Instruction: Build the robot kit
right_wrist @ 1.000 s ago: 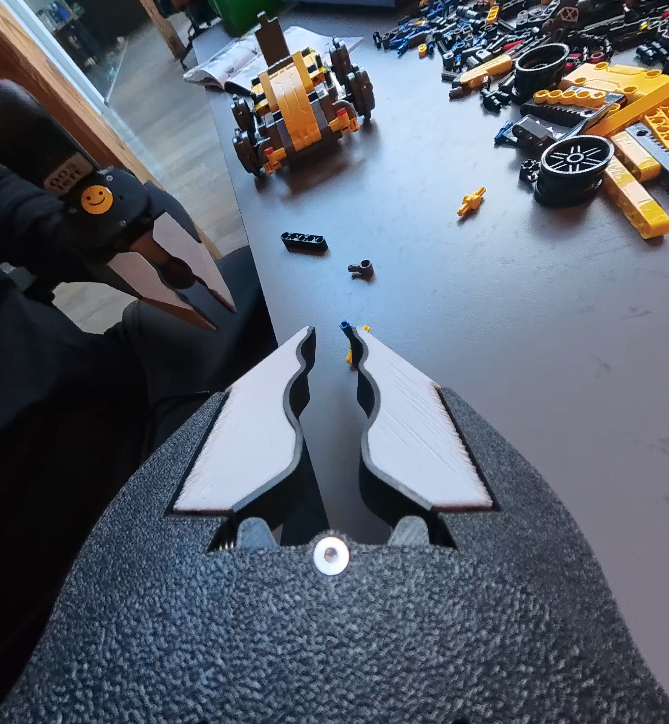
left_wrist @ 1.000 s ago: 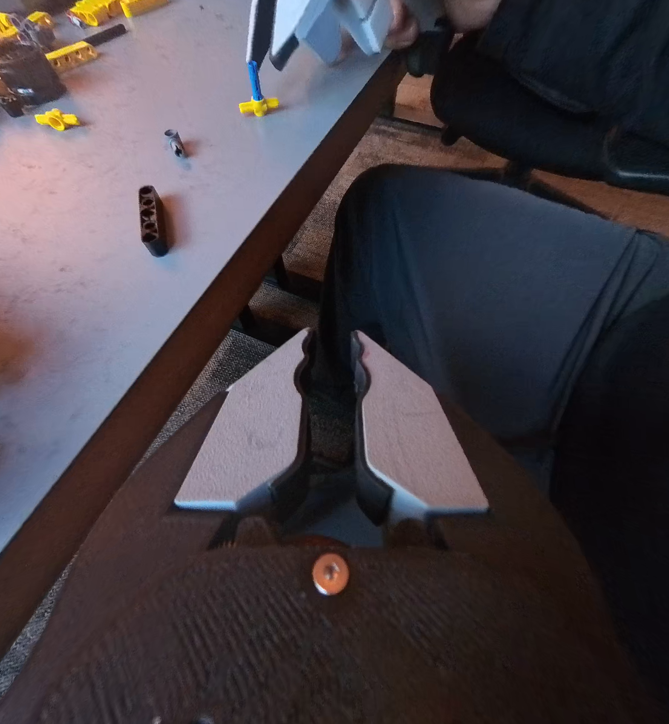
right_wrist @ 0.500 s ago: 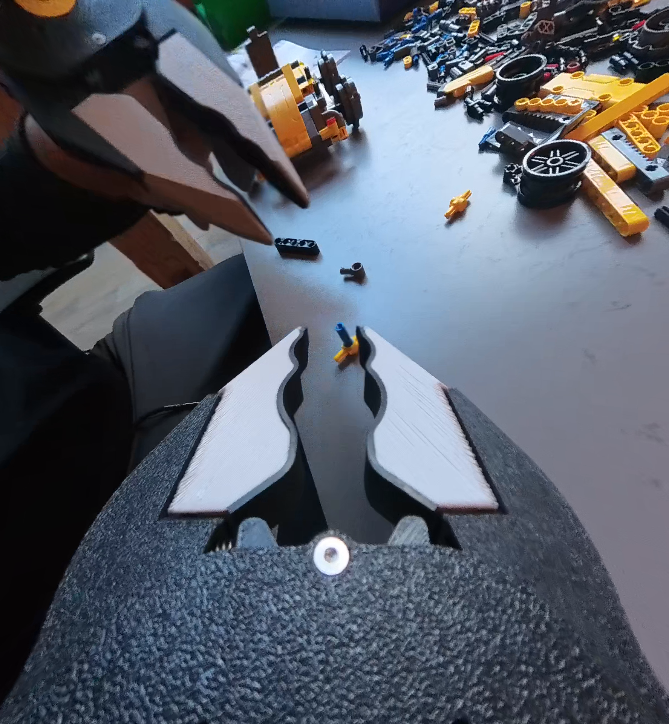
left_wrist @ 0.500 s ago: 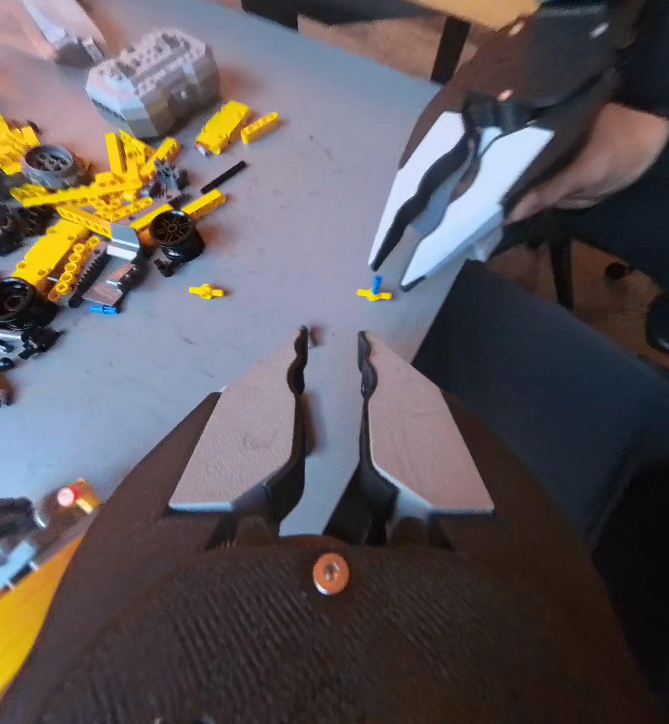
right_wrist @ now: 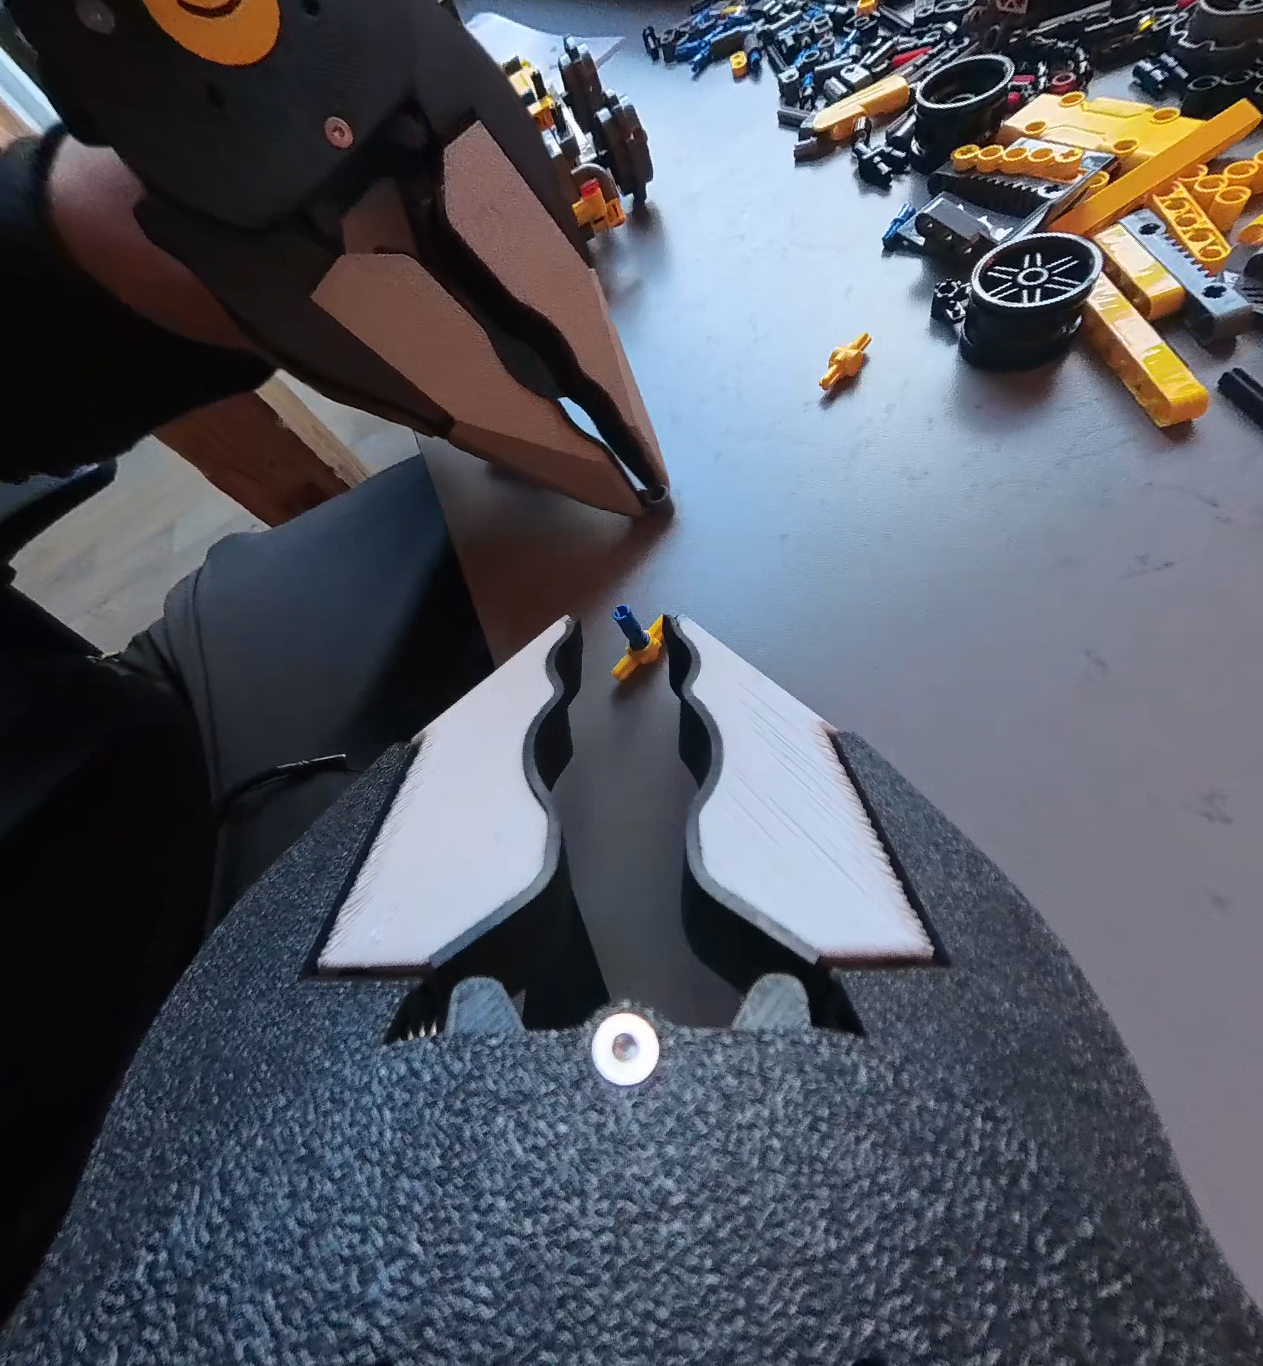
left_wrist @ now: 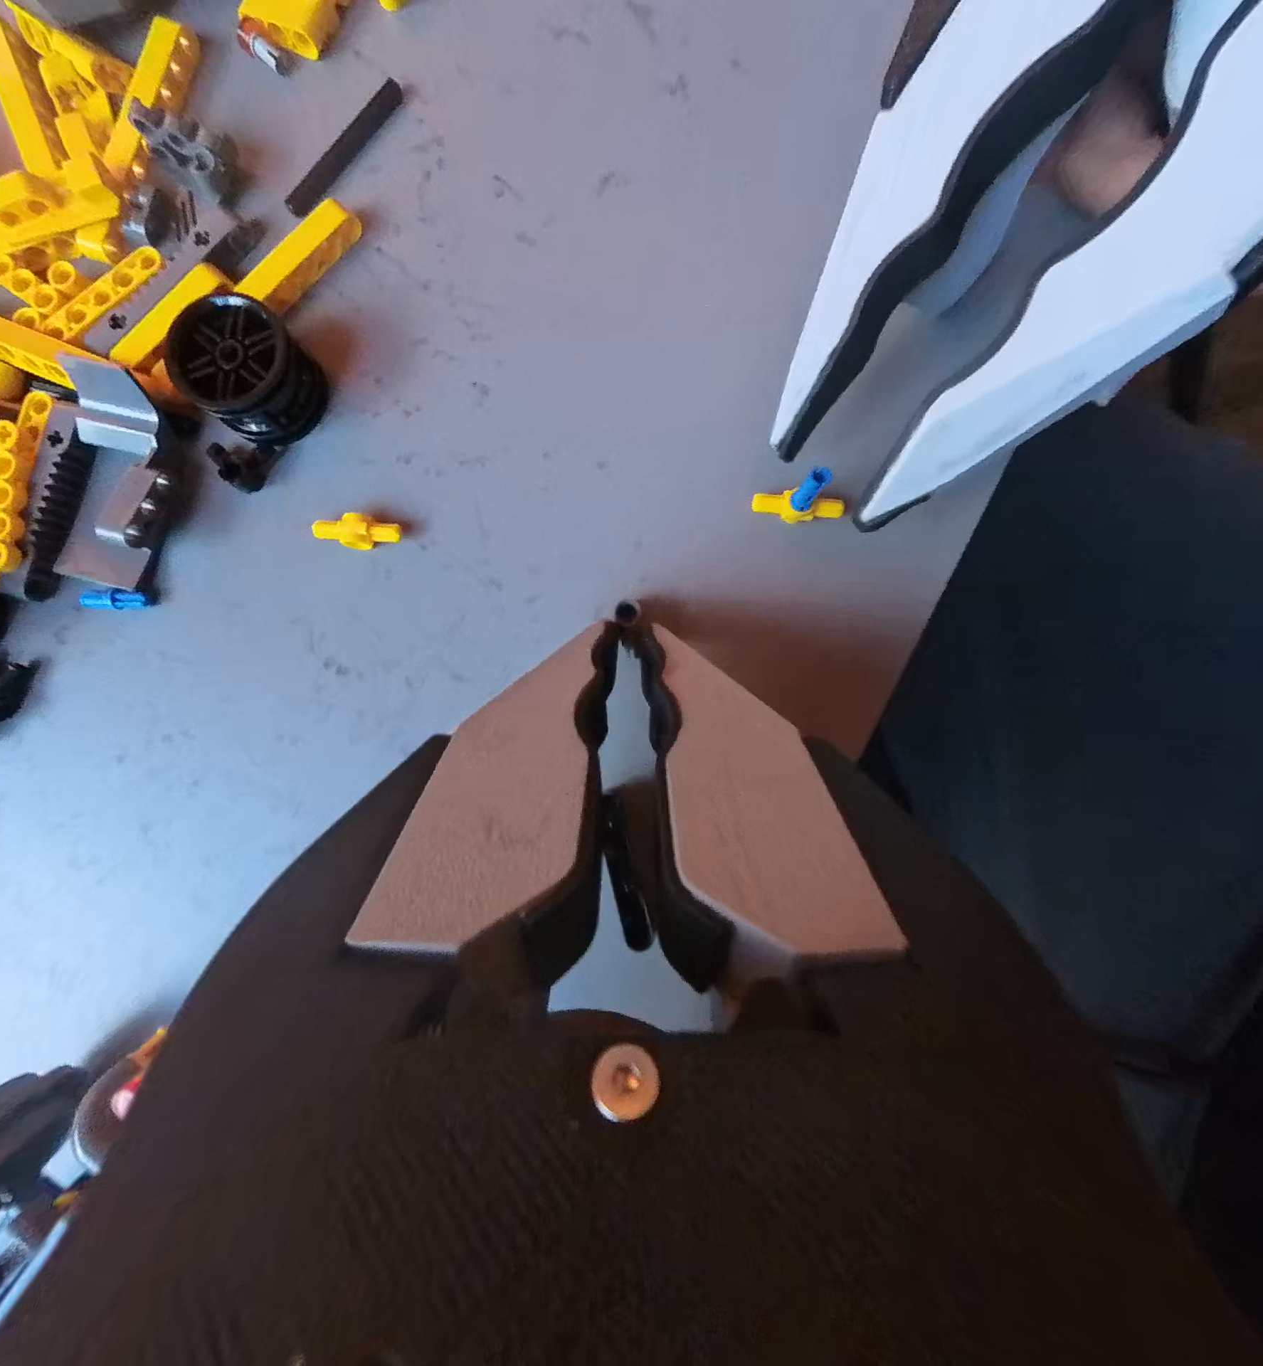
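Note:
My left gripper (left_wrist: 628, 632) is shut on a small dark grey connector (left_wrist: 625, 612) at its tips, down on the grey table (left_wrist: 539, 369) near the edge. It shows in the right wrist view (right_wrist: 647, 497) with the connector (right_wrist: 656, 495) pinched between its tips. A black beam with holes (left_wrist: 624, 887) lies on the table under its fingers. My right gripper (right_wrist: 622, 628) is open, its tips on either side of a yellow cross piece with a blue pin (right_wrist: 634, 644). The right fingertip touches or nearly touches the piece. The right gripper (left_wrist: 826, 484) and this piece (left_wrist: 798, 503) also show in the left wrist view.
A loose yellow connector (left_wrist: 355, 530) and a black wheel (left_wrist: 244, 369) lie to the left, by a pile of yellow beams (left_wrist: 59, 244). A yellow and black model vehicle (right_wrist: 598, 148) stands behind the left gripper. The person's leg (left_wrist: 1094, 665) is beside the table edge. Across from one pair of fingers to the other is roughly 6 cm.
My left gripper swung from off the table edge over the table, came down and shut on the dark connector. My right gripper stayed open around the yellow and blue piece.

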### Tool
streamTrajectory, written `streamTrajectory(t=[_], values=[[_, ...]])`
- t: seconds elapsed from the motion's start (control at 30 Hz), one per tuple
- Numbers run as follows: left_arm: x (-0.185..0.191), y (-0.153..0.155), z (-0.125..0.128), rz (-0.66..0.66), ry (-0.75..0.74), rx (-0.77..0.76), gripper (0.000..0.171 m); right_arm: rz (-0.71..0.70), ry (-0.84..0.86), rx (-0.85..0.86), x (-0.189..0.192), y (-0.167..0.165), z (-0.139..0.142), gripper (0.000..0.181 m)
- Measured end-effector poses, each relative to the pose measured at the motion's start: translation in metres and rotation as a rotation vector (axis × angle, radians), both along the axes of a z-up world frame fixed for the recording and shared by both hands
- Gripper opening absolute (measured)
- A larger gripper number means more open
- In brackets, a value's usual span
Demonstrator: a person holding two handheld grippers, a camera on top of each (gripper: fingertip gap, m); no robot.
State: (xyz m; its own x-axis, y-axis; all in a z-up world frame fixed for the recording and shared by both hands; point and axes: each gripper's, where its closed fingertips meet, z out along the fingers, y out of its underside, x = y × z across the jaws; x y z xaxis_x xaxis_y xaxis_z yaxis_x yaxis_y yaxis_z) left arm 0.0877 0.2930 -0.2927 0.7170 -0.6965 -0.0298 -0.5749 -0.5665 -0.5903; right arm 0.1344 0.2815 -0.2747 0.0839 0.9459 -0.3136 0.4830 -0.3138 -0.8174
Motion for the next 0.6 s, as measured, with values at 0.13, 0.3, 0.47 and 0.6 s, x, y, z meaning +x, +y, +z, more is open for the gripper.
streamTrajectory(t=[0.13,0.3,0.47,0.6], values=[[0.005,0.002,0.002,-0.061,0.015,0.063,0.003,0.03,0.07,-0.038,0.002,-0.003,0.009,0.03],[0.02,0.001,0.024,-0.263,0.07,0.279,0.003,0.035,0.251,-0.046,0.014,0.0,0.038,0.033],[0.045,-0.02,0.056,-0.554,0.071,0.462,0.002,0.056,0.249,0.132,0.018,-0.007,0.051,0.018],[0.053,-0.031,0.065,-0.653,0.065,0.518,0.002,0.119,0.181,0.308,0.008,-0.024,0.054,0.017]])
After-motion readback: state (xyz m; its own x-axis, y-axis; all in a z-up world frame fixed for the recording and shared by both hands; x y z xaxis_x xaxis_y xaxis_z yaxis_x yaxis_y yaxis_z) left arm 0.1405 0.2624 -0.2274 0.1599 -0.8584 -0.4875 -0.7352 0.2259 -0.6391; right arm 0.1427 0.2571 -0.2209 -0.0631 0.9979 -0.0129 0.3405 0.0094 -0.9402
